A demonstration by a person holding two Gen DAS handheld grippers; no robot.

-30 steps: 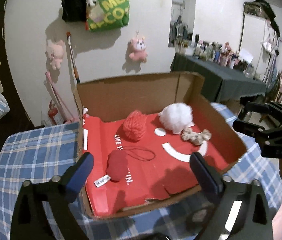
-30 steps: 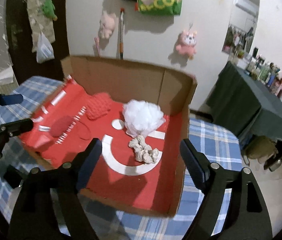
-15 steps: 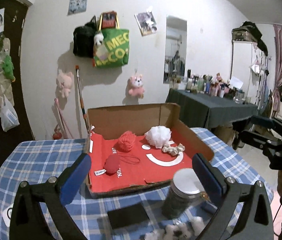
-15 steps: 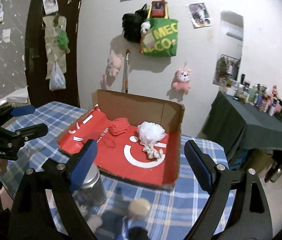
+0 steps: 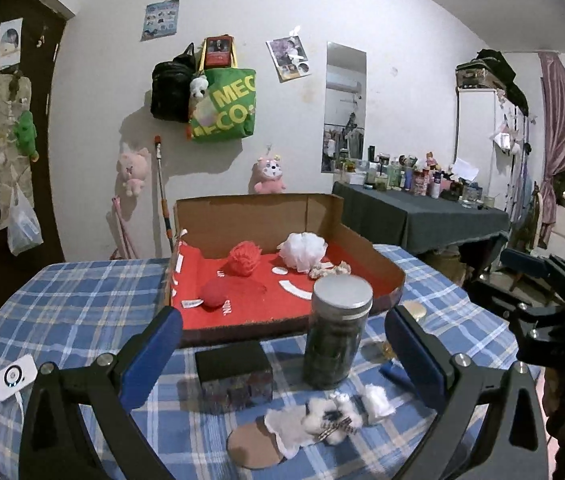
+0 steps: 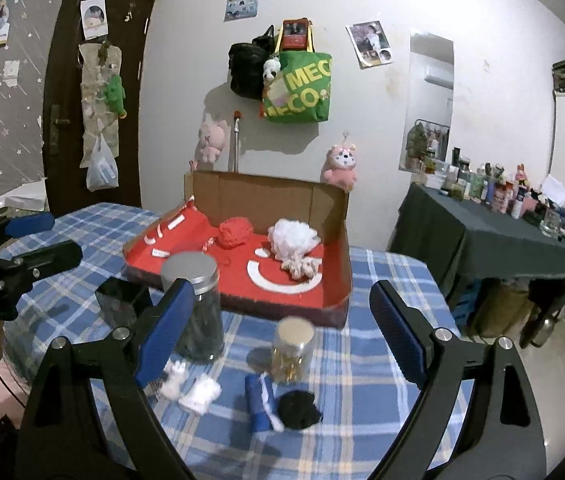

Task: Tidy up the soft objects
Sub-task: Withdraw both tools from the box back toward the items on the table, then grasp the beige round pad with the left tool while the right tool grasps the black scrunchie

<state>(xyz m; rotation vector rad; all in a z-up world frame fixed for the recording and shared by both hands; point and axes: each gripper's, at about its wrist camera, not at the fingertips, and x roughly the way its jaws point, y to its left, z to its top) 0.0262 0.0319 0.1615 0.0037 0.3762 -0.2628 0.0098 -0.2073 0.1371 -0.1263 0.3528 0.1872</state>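
Above the near edge of the table [image 5: 62, 312], in the left wrist view, the left gripper [image 5: 282, 352] is hovering with its blue fingers [image 5: 150, 356] spread wide and gripping nothing. Between them on the checked cloth, a black box [image 5: 234, 376] is standing beside a tall jar [image 5: 338, 332] with a silver lid, and a white fluffy toy [image 5: 330, 420] is lying at the near edge next to a brown disc [image 5: 254, 446]. Farther back, a cardboard box [image 5: 258, 216] with a red lining is holding a red yarn ball [image 5: 244, 258], a white pompom [image 5: 302, 246], a dark red ball [image 5: 216, 294] and a beige knotted piece [image 5: 330, 270]. A white tag [image 5: 14, 376] is sitting near the left edge. From the right wrist view, the right gripper [image 6: 278, 332] is hanging likewise wide open and empty above the near right part of the table [image 6: 386, 280]. Ahead of it, a small jar [image 6: 292, 350] with a pale lid is standing, with a blue roll [image 6: 260, 402] and a black fuzzy lump [image 6: 298, 410] lying just in front, touching each other. White fluffy bits [image 6: 194, 388] are lying beside the left finger, near the tall jar [image 6: 196, 300]. The cardboard box [image 6: 266, 200] is sitting toward the far edge, the red yarn ball [image 6: 234, 232] and white pompom [image 6: 294, 240] inside it.
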